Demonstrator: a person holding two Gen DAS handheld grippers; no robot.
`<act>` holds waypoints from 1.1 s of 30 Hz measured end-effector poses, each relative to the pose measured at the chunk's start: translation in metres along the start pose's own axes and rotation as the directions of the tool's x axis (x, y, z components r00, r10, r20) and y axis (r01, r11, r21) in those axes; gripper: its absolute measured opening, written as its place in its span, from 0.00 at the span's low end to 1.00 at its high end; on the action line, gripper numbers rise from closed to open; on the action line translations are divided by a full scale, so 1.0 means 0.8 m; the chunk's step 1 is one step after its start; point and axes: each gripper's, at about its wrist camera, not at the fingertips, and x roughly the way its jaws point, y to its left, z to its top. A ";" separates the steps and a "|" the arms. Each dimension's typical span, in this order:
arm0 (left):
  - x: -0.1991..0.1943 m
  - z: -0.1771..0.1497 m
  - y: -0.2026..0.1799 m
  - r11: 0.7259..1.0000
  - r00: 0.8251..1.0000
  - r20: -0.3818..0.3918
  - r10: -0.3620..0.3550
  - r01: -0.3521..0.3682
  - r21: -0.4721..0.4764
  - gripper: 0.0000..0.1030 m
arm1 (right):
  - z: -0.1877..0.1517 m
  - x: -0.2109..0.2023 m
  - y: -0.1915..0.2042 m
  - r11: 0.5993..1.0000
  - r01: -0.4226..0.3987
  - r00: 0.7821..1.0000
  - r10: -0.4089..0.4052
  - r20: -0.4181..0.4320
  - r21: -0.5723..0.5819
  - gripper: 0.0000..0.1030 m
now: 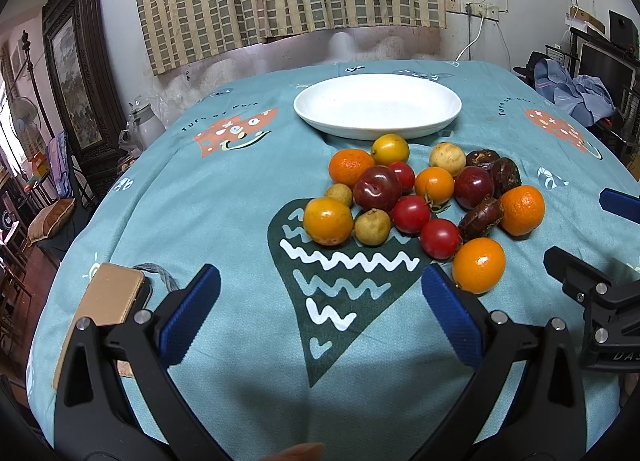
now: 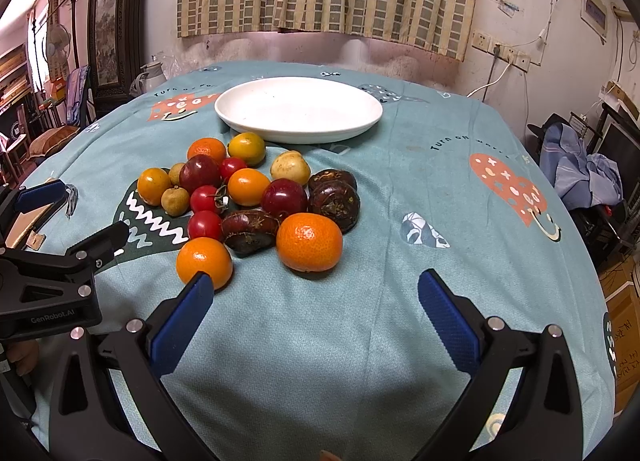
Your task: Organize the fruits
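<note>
So we've got both grippers hanging just above the cloth (image 1: 180, 197) on the near side of the fruit pile (image 2: 248, 197), nothing picked up yet and the plate (image 2: 298, 111) behind the pile is bare. Going left to right: there's a phone (image 1: 100, 321) lying flat at the cloth's near-left edge, then our left gripper (image 1: 320, 301) with its jaws spread wide and holding nothing, aimed at the dark heart print with the pile a bit ahead and to its right. Nearest fruit to it is the front orange (image 1: 479, 265), sitting just beside its right finger. Then our right gripper (image 2: 316, 311), also wide and empty, pointing at bare cloth with the big mandarin (image 2: 309, 242) just ahead. We'd guess the smart move is starting from the outside of the pile, since those two front citrus have free sides to close on. The cherry tomatoes (image 2: 205, 199) and plums are packed touching in the middle, so squeezing in there probably rolls stuff around. Go gentle on the tomatoes too, they look squishy.
</note>
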 end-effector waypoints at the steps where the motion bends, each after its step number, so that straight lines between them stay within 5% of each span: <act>1: 0.000 0.000 0.000 1.000 1.000 0.000 0.000 0.000 0.000 0.98 | 0.000 -0.001 0.001 1.000 0.000 1.000 0.000 0.000 0.000 0.99; 29: 0.005 -0.006 -0.004 1.000 1.000 -0.006 -0.003 0.003 0.000 0.98 | -0.001 -0.003 -0.007 1.000 0.011 1.000 -0.011 -0.001 -0.004 0.99; 33: 0.019 -0.007 -0.020 0.999 0.996 -0.082 -0.046 0.045 -0.019 0.98 | -0.003 0.007 -0.017 0.999 -0.039 0.998 0.040 -0.052 0.021 0.99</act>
